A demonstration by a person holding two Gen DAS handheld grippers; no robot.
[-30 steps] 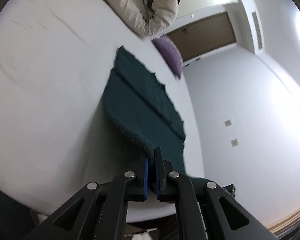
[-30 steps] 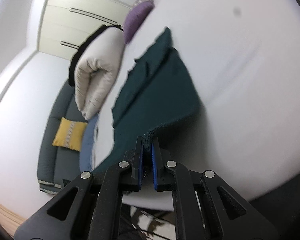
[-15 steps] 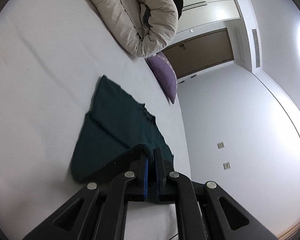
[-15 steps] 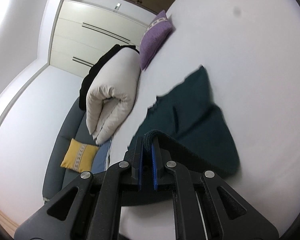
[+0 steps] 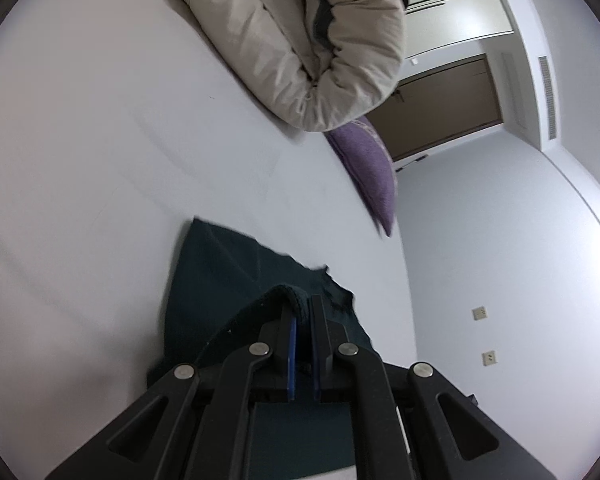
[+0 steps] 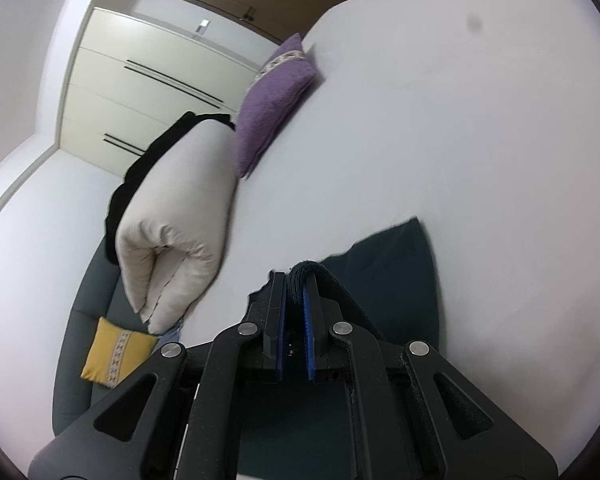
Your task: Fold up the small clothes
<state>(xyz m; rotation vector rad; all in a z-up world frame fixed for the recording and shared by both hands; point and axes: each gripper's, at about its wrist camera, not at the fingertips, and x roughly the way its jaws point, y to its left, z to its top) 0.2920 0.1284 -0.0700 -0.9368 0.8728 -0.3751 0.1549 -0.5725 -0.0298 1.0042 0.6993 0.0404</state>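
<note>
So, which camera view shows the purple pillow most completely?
The right wrist view: the purple pillow shows its whole face and patterned band, beside the rolled beige duvet. In the left wrist view the same pillow is seen edge-on, its top partly covered by the duvet.

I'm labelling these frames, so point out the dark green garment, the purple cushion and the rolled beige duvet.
dark green garment (image 5: 216, 276): left wrist view, flat far part.
purple cushion (image 6: 272, 100): right wrist view, middle of face.
rolled beige duvet (image 5: 300, 40): left wrist view, outer roll.

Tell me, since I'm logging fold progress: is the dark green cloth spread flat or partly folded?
Partly folded. Left gripper and right gripper each pinch an edge of the dark green cloth, held over the part lying on the bed.
</note>
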